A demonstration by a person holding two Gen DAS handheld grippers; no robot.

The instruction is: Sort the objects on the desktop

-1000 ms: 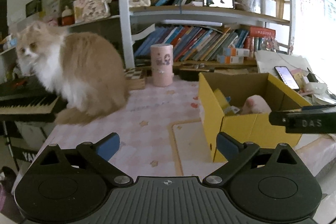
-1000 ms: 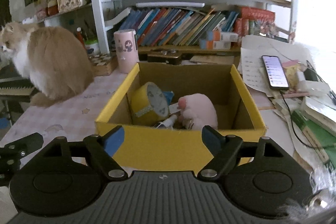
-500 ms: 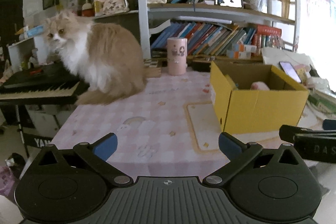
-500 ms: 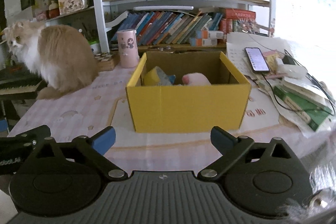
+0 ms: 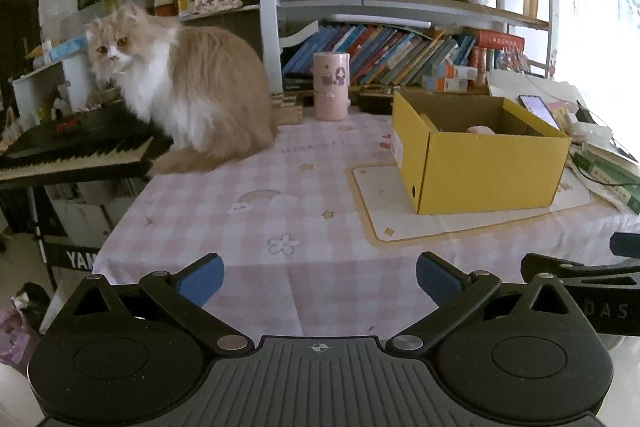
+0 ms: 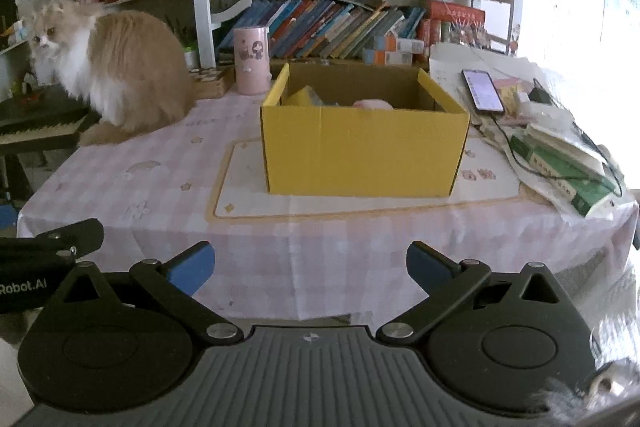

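A yellow cardboard box (image 5: 488,171) (image 6: 364,151) stands open-topped on a cream mat on the pink checked tablecloth. Inside it a pink soft thing (image 6: 372,103) (image 5: 482,129) and a yellow object (image 6: 304,95) peek over the rim; the rest of the contents is hidden. My left gripper (image 5: 319,273) hangs open and empty over the table's near edge, left of the box. My right gripper (image 6: 309,261) is open wide and empty, in front of the table edge, facing the box's front wall.
A fluffy cat (image 5: 200,95) (image 6: 124,67) sits at the table's back left beside a piano keyboard (image 5: 76,147). A pink cylinder (image 6: 251,61) stands behind the box. A lit phone (image 6: 482,91), cables and stacked books (image 6: 560,163) crowd the right side. Bookshelves rise behind.
Both grippers have drawn back from the box toward the table's near edge. The right jaws have spread wider. The cat has turned its head toward me.
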